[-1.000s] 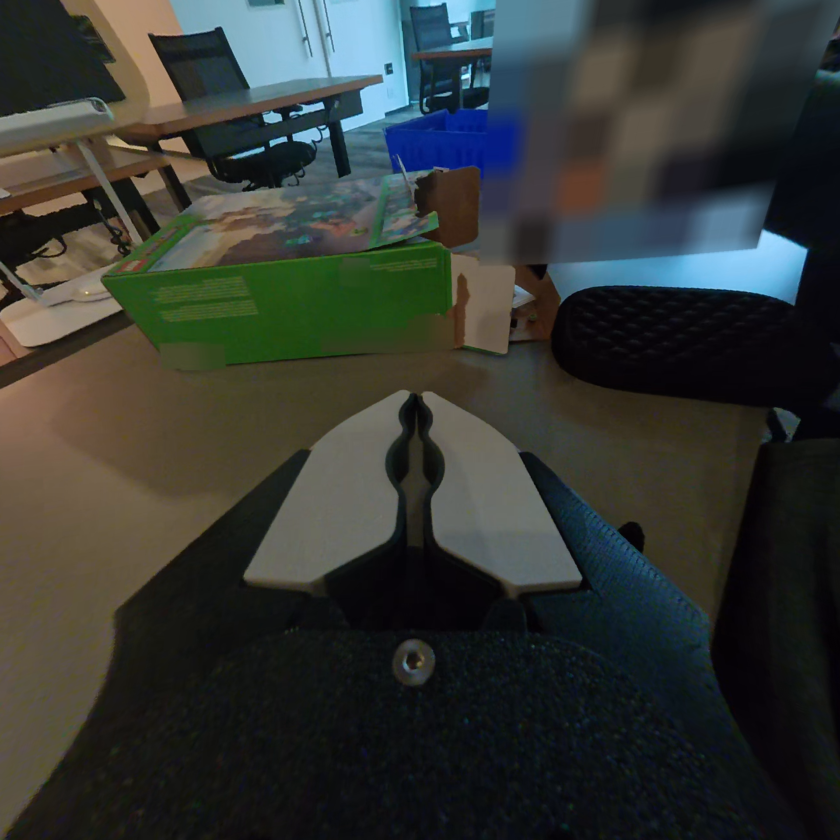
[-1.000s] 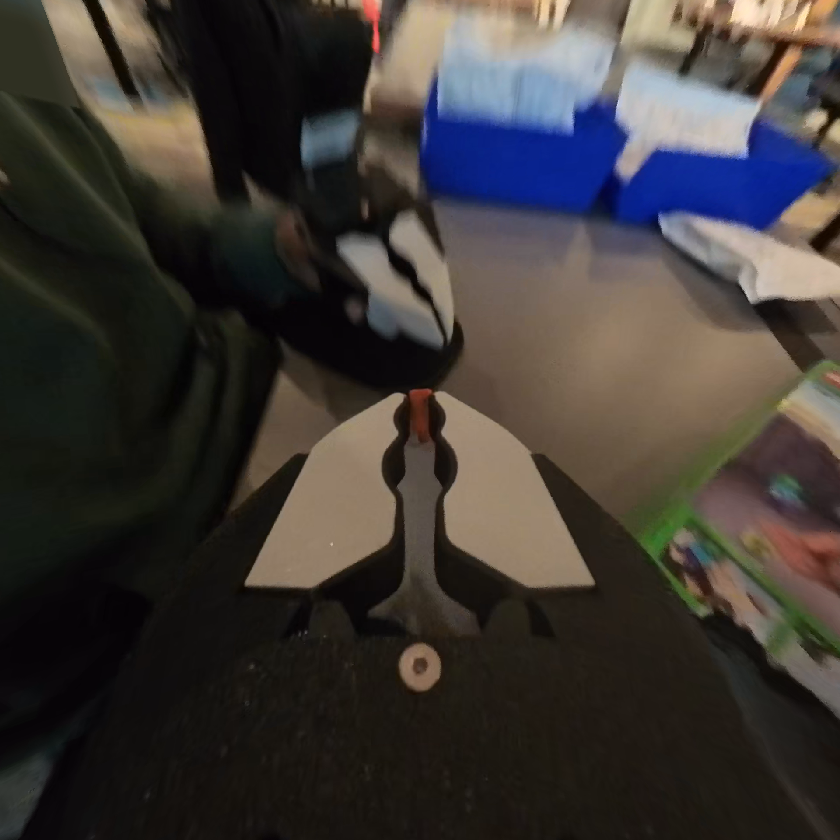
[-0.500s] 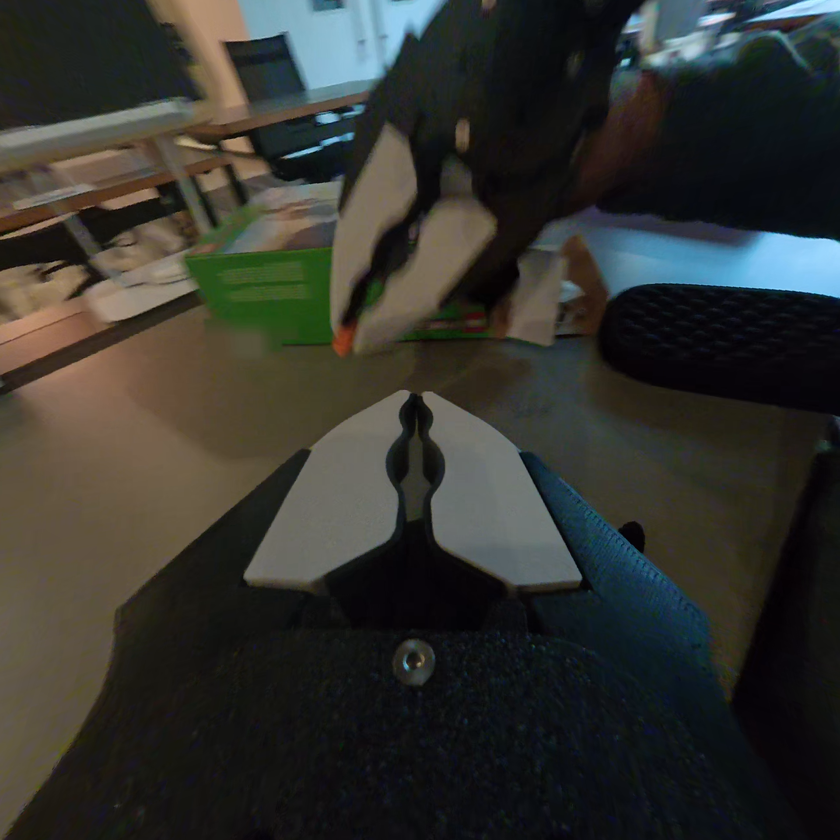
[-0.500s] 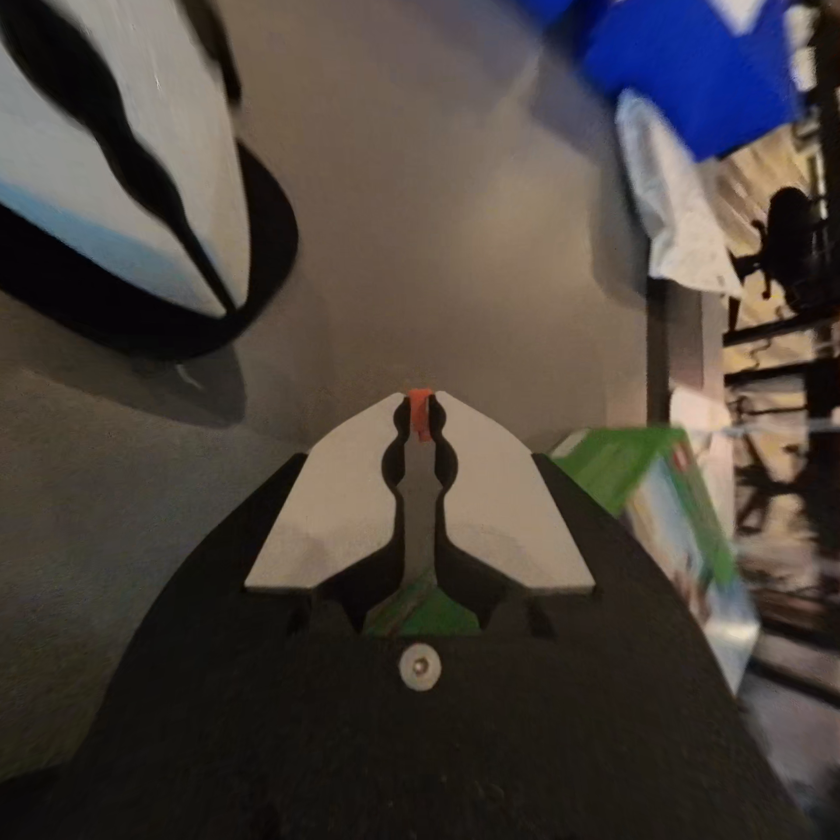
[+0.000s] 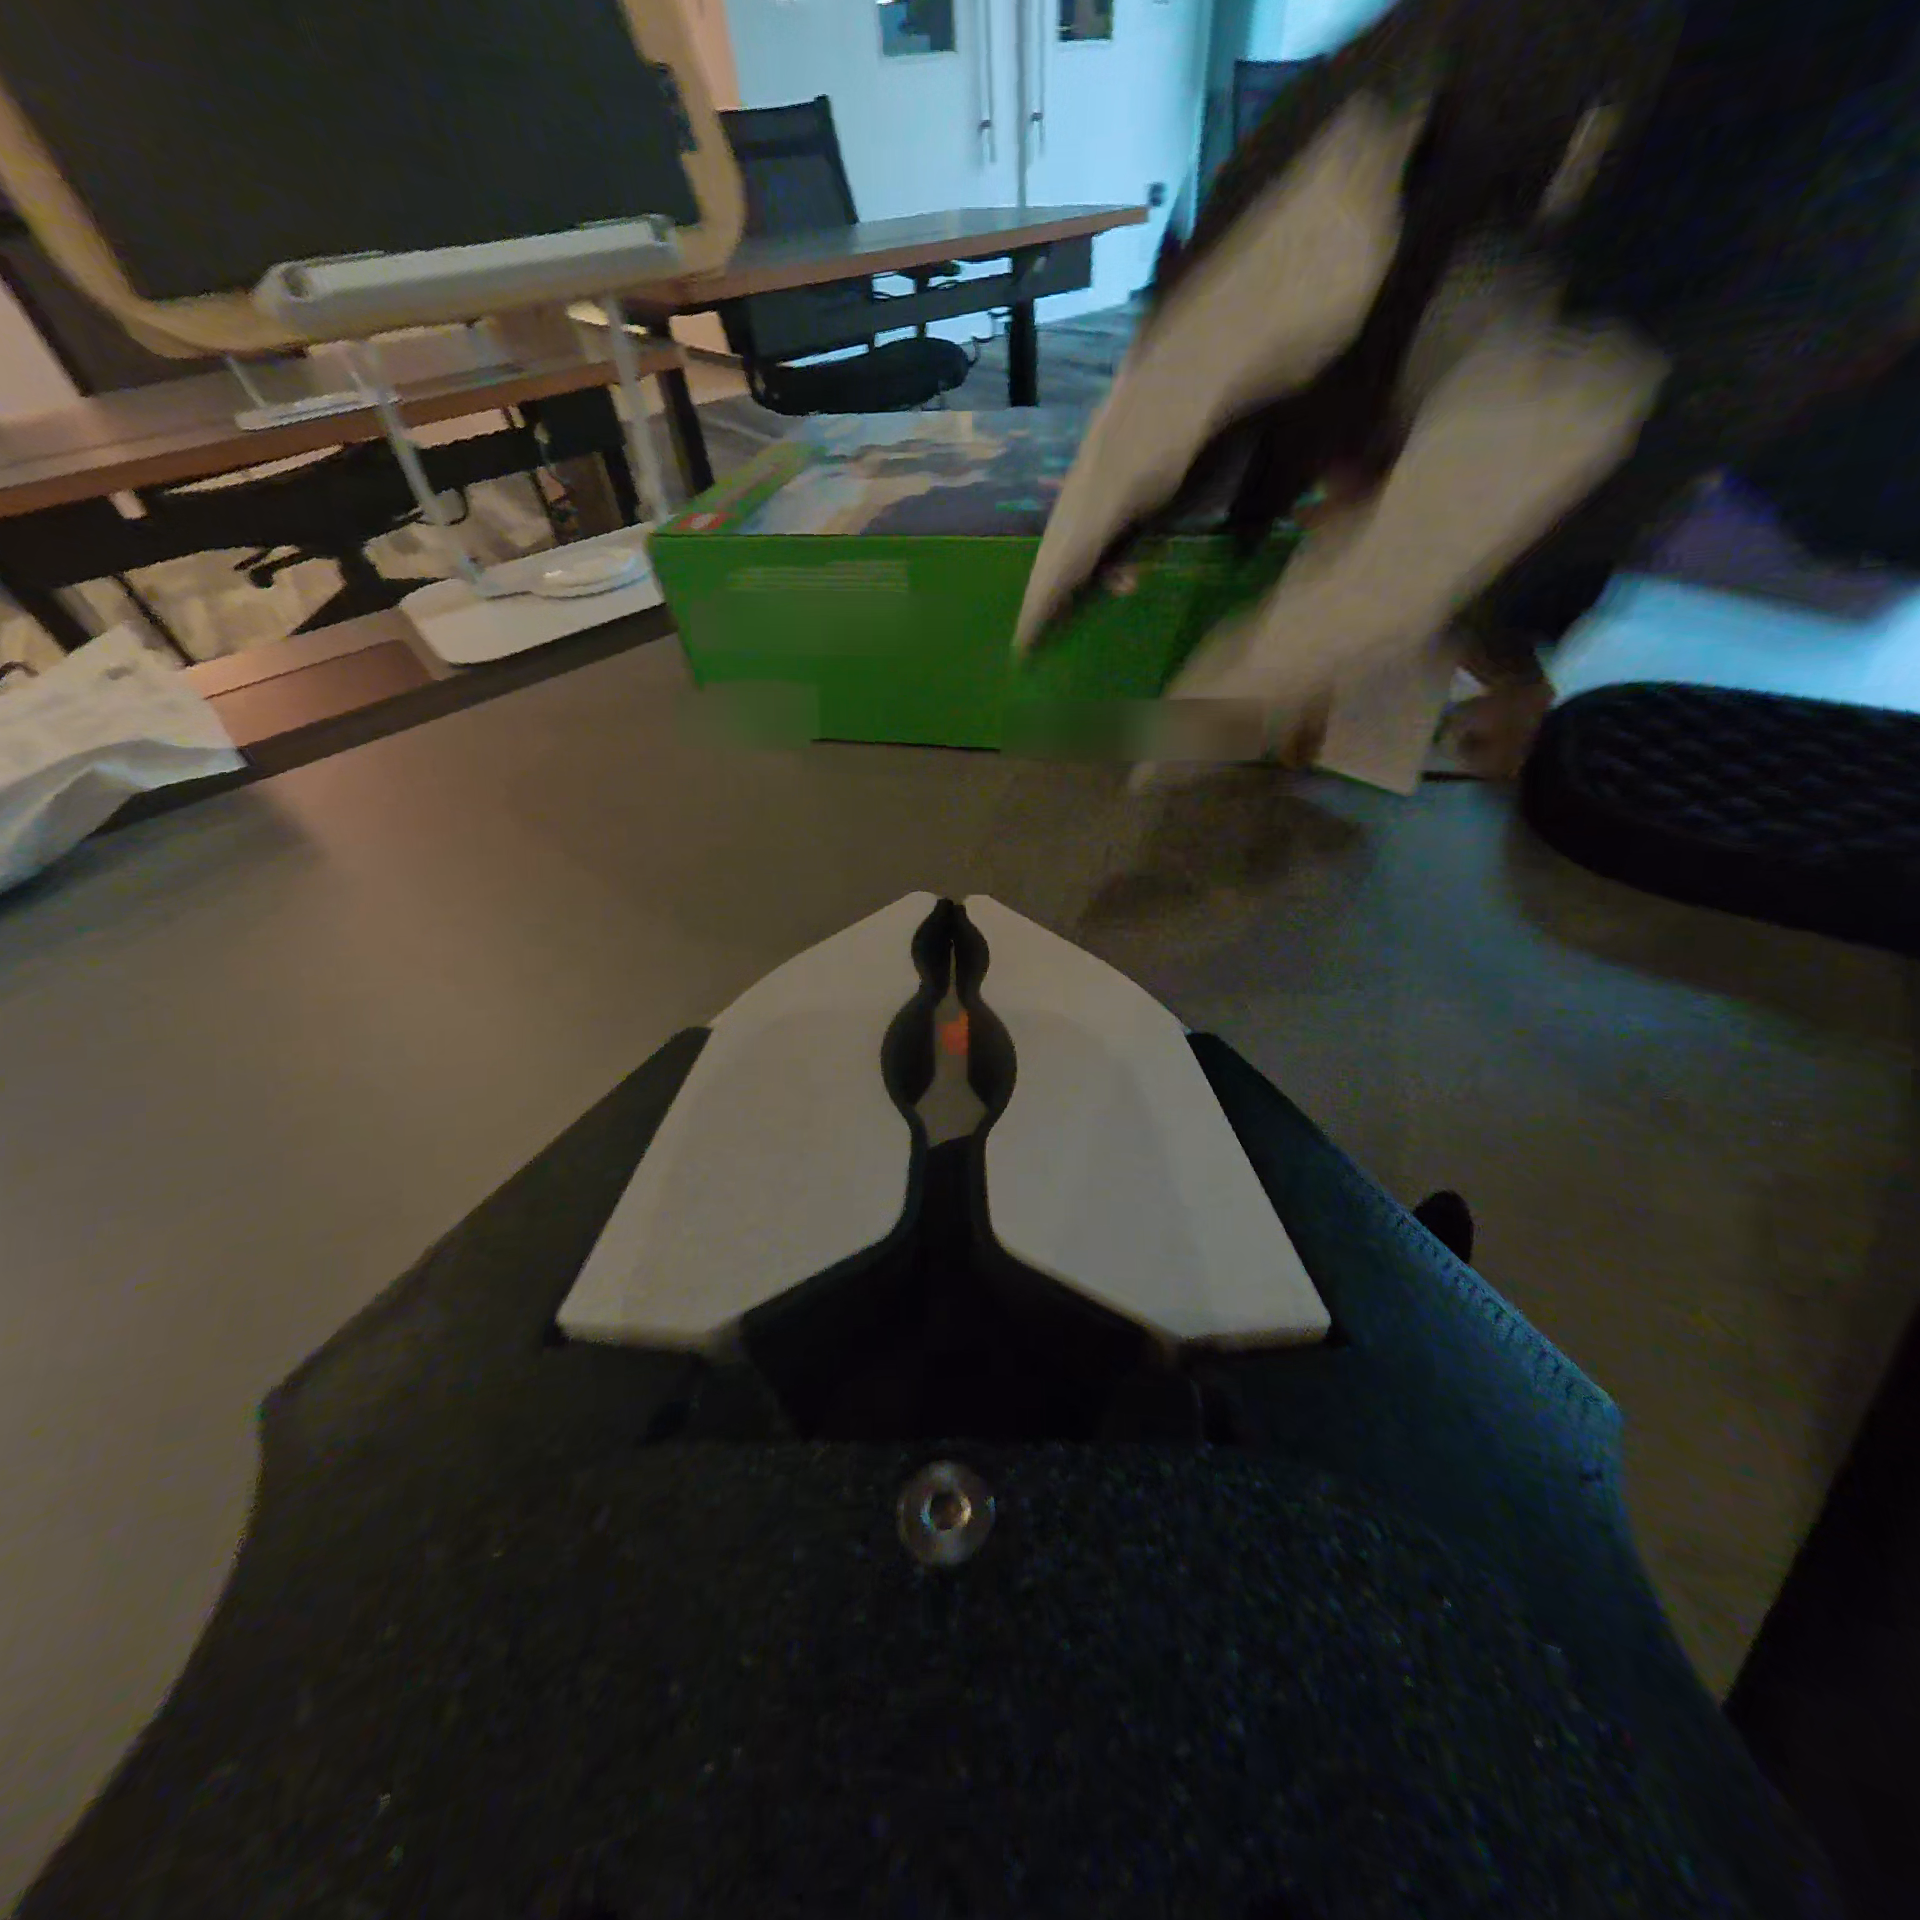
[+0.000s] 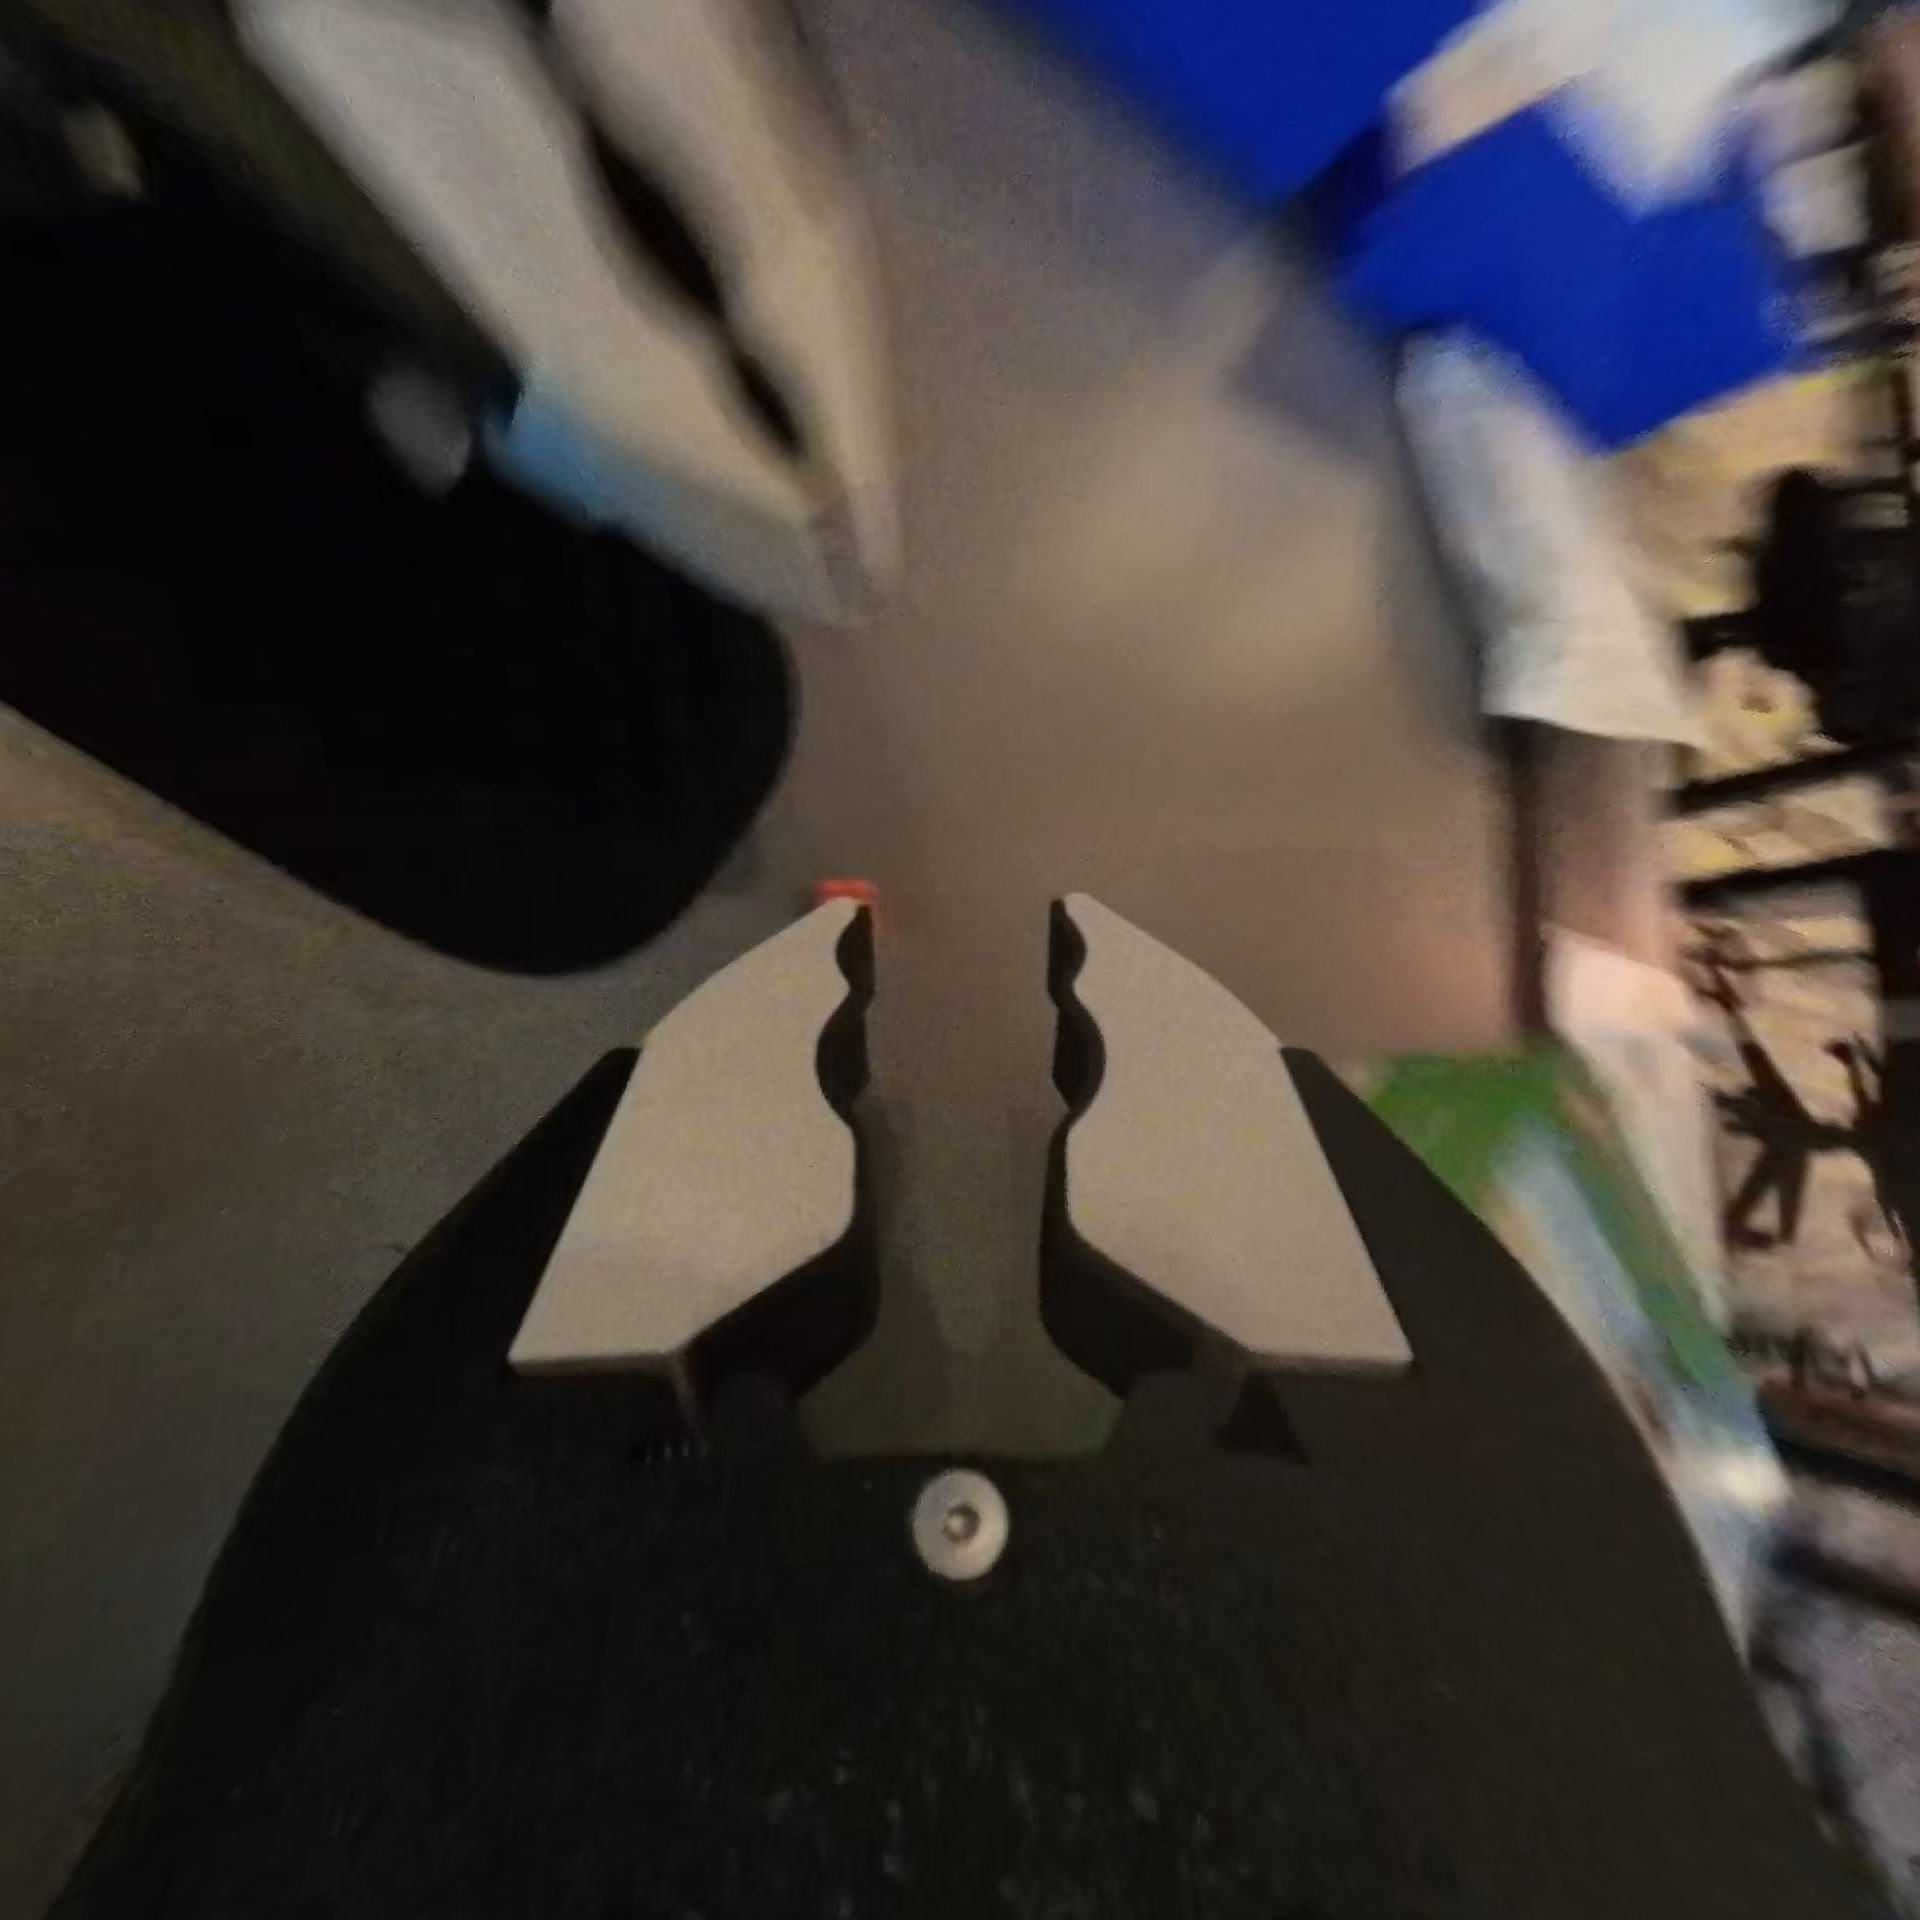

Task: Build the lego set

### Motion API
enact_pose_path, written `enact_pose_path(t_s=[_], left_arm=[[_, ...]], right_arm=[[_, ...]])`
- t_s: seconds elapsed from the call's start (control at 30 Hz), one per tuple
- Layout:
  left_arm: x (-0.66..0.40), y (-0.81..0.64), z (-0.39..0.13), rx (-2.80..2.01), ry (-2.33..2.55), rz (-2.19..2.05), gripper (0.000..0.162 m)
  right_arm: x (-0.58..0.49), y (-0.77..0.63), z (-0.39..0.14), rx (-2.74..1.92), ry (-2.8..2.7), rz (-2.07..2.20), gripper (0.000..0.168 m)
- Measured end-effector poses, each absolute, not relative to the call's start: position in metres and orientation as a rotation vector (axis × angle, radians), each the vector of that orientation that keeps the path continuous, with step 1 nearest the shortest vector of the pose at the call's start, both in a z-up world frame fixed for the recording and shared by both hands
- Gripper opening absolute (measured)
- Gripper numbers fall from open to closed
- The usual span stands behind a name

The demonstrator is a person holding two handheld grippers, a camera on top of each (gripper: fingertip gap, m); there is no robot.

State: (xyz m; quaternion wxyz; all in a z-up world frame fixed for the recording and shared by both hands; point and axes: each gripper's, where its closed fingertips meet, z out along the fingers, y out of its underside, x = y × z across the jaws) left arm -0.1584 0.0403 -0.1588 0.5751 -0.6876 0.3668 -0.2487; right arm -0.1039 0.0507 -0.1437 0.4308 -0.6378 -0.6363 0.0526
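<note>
Left wrist view: left claw (image 5: 951, 914) pressed together above an orange brick (image 5: 954, 1032) on the bench (image 5: 416, 987). Right claw (image 6: 961, 914) spread, empty, near it. Green box (image 5: 852, 634) lies far. No assembly shows; building looks barely begun.

From my feed: dim office, cool light off pale double doors (image 5: 1008, 94) at the back. Grey-brown table (image 5: 416, 987) fills the foreground. Beyond it, long wooden desks (image 5: 914, 234) with black legs and a black mesh office chair (image 5: 831, 301). A dark monitor (image 5: 343, 125) stands left. Right feed is badly blurred; blue bins (image 6: 1538, 229) show.
</note>
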Motion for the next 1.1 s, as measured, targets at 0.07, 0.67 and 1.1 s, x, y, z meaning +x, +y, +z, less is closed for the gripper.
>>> enact_pose_path(t_s=[0.07, 0.67, 1.1], left_arm=[[-0.153, 0.037, -0.16, -1.6, 0.887, -0.58, 0.0], [-0.118, 0.023, -0.167, -1.574, 1.013, -0.581, 0.0], [-0.12, 0.02, -0.167, -1.566, 1.01, -0.599, 0.0]], right_arm=[[-0.056, 0.05, -0.112, -1.62, -1.44, 0.145, 0.027], [0.132, 0.026, -0.247, -2.005, -1.531, -0.343, 0.029], [0.134, 0.036, -0.242, -1.909, -1.323, -0.376, 0.0]])
